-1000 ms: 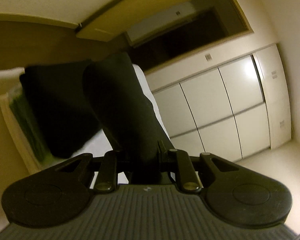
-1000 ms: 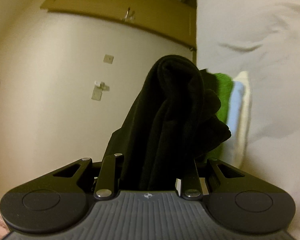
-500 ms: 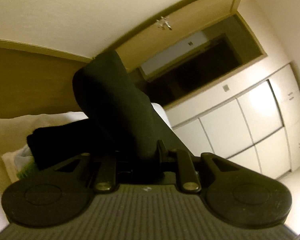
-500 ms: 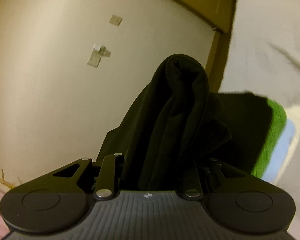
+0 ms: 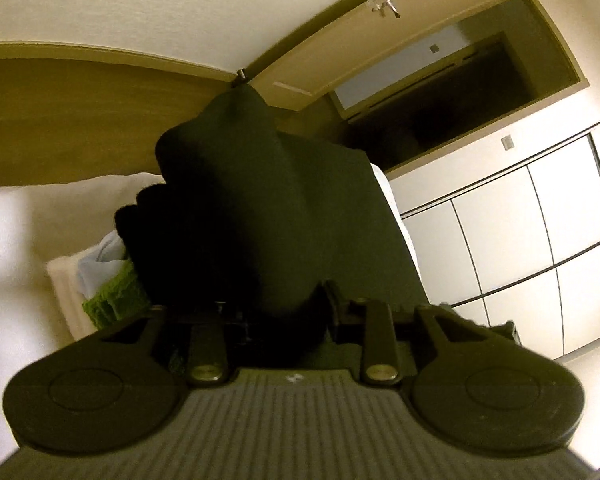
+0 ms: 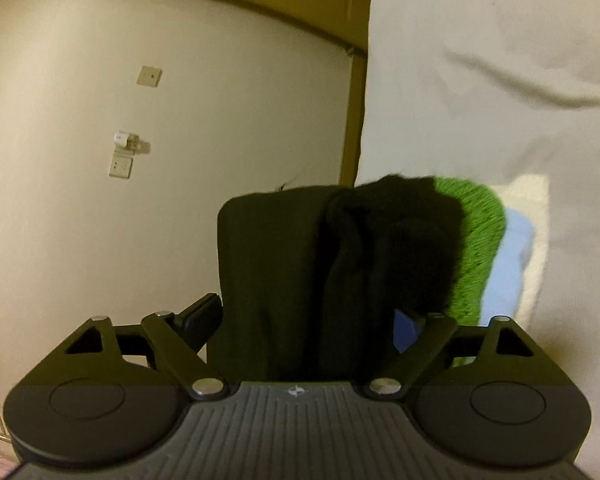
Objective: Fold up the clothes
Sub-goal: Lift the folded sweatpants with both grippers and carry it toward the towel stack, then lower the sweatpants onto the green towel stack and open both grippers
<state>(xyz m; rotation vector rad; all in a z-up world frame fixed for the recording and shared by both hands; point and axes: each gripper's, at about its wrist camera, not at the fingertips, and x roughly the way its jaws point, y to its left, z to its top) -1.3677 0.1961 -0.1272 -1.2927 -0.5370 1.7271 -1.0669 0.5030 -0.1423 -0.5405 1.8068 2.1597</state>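
2 grippers, 1 black garment (image 6: 300, 280) between them, and it is being let go onto a small pile of folded clothes on the white bed (image 6: 500, 80).

The right gripper (image 6: 308, 320) has its jaws opening, already spread wide; the folded black cloth sits between them, but the pads no longer press on it. The left gripper (image 5: 276, 312) is opening too, only a little so far. Dark fabric fills the gap between its fingers, and I cannot tell for sure whether they pinch it or merely brush it.

The garment rests on top of a green knit (image 6: 476, 232), with something pale blue (image 6: 512, 256) and a cream piece (image 6: 532, 200) under that. From the left camera the same stack shows at the bed's near edge, the green knit (image 5: 116, 300) peeking out beneath the black.

My guess is that the black piece is light, soft and limp: thick, rounded folds, no stiffness, nothing fragile. It will slump if released unevenly, so it wants holding at the 2 ends of the folded edge, through all layers at once, and setting down flat. It looks matte rather than slippery, likely to cling to the knit below.

There is 0 readable writing: no brand or label on any cloth. Small wall plates (image 6: 150, 76) carry nothing legible.
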